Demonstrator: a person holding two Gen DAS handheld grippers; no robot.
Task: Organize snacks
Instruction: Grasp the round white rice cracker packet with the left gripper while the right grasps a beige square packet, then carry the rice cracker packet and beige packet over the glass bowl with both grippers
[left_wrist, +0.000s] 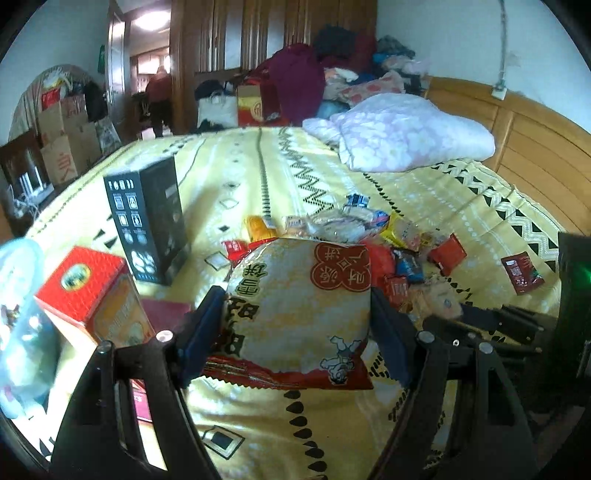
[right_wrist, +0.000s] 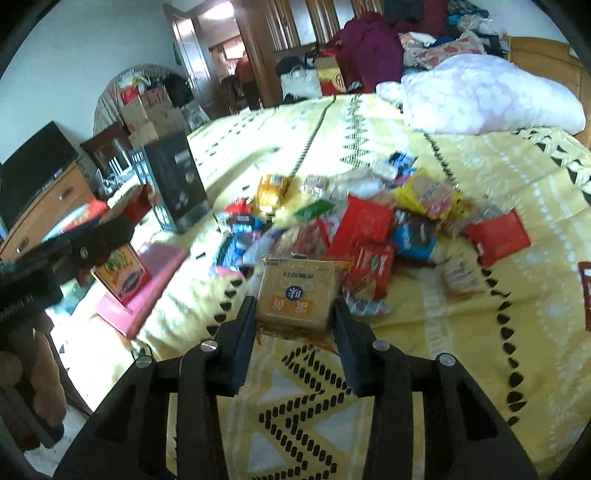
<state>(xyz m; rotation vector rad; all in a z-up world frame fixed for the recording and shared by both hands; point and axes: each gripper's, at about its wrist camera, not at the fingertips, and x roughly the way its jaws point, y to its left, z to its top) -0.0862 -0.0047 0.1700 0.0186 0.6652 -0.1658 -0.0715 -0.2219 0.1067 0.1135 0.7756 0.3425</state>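
A big puffed yellow-and-white snack bag (left_wrist: 295, 280) with a red seal and red bottom edge hangs above the yellow bedsheet (left_wrist: 236, 173). My left gripper (left_wrist: 293, 306) is shut on it, one pad on each side. In the right wrist view a small tan-and-orange packet (right_wrist: 297, 291) sits between the pads of my right gripper (right_wrist: 294, 303), which is shut on it and raised off the sheet. Behind both lies a loose pile of small snack packets (left_wrist: 369, 229) (right_wrist: 369, 229) in red, blue and yellow.
A tall black box (left_wrist: 147, 218) (right_wrist: 173, 181) stands upright on the bed to the left. Near it are a red-topped box (left_wrist: 92, 291) and a flat pink box (right_wrist: 147, 284). A pale pillow (left_wrist: 406, 133) and wooden headboard (left_wrist: 535, 140) lie far right. A person stands in the far doorway (left_wrist: 159, 96).
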